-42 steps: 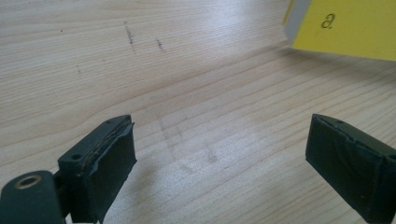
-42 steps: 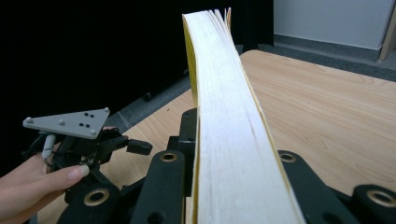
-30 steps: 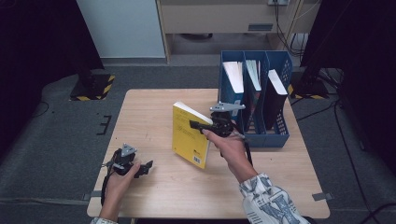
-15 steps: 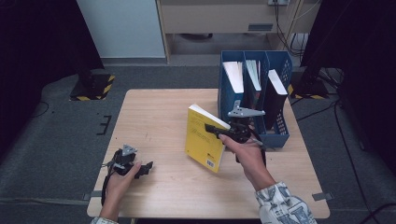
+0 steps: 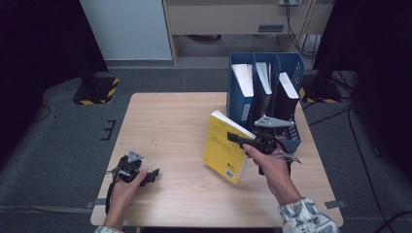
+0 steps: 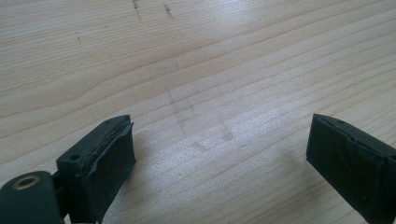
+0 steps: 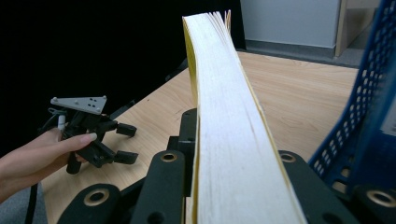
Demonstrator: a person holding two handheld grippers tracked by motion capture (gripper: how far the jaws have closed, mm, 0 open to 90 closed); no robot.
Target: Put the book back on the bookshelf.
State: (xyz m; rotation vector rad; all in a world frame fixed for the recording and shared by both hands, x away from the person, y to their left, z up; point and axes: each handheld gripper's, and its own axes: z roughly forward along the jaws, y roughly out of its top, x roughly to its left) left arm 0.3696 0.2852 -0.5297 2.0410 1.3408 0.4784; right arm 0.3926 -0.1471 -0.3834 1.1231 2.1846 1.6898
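Near edge first: our left gripper [image 5: 154, 174] sits low on the wooden table [image 5: 165, 126] at the front-left corner, jaws spread wide with only bare wood between them in the left gripper view, so it's parked out of the way, holding nothing. Its hand [image 5: 127, 187] rests on the tabletop, likely just idling while the other side does the work. Moving in, our right gripper [image 5: 237, 140] is clamped on the yellow book [image 5: 224, 150], jaws squeezed on the page block near its upper edge; the right gripper view has the white fore-edge [image 7: 233, 140] running straight up between the jaws, so the grip is across the thickness, which keeps the covers shut. The book is in the air, tilted, its lower corner over the table's centre-right, just beside the blue file rack [image 5: 291, 77] and not touching it as far as we can tell. Holding it on edge reads as lining it up for a slot. Far end: the rack stands at the back-right of the table with three compartments, each already showing a white-edged book or binder [image 5: 243, 80]; which slot has room we can't tell from here. Risk we see: the bottom corner catching the rack's front wall.
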